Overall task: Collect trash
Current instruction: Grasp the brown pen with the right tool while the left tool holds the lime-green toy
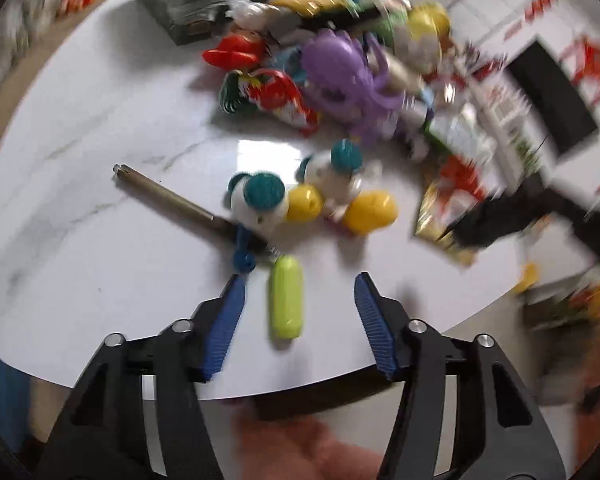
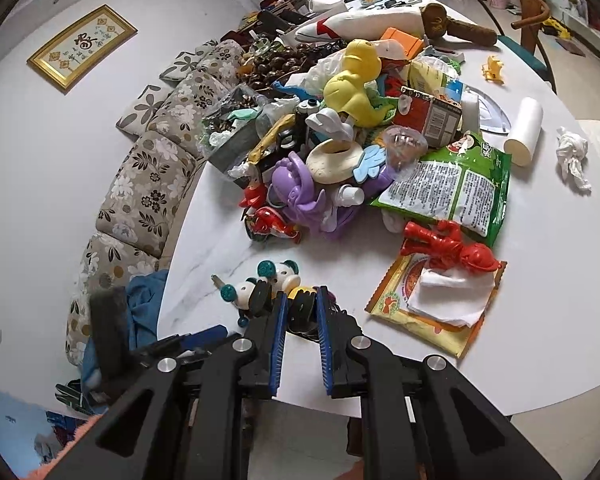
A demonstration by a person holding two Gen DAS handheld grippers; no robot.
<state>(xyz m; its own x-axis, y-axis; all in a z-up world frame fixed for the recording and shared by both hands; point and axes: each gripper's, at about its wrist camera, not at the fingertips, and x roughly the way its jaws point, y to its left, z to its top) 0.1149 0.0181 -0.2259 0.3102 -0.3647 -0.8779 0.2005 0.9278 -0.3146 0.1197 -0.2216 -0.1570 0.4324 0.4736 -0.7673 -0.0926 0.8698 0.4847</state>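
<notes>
My left gripper (image 1: 300, 282) is open above the white table's near edge (image 1: 100, 312), with a light green capsule (image 1: 286, 298) lying between its fingers. Beyond it lie a brass-coloured pen (image 1: 168, 200) and a white toy with teal ears and yellow feet (image 1: 300, 196). My right gripper (image 2: 302, 300) is nearly closed around a dark object (image 2: 302, 312) next to the same toy (image 2: 268, 280); I cannot tell if it grips it. A yellow snack wrapper (image 2: 420, 320) with a white tissue (image 2: 448, 292) and a green snack bag (image 2: 452, 192) lie to its right.
A big pile of toys and packaging fills the table's middle: a purple octopus (image 2: 300, 192), a yellow duck (image 2: 356, 84), a red lobster (image 2: 452, 248), a paper roll (image 2: 526, 130), a crumpled tissue (image 2: 574, 156). A floral sofa (image 2: 140, 184) runs along the left.
</notes>
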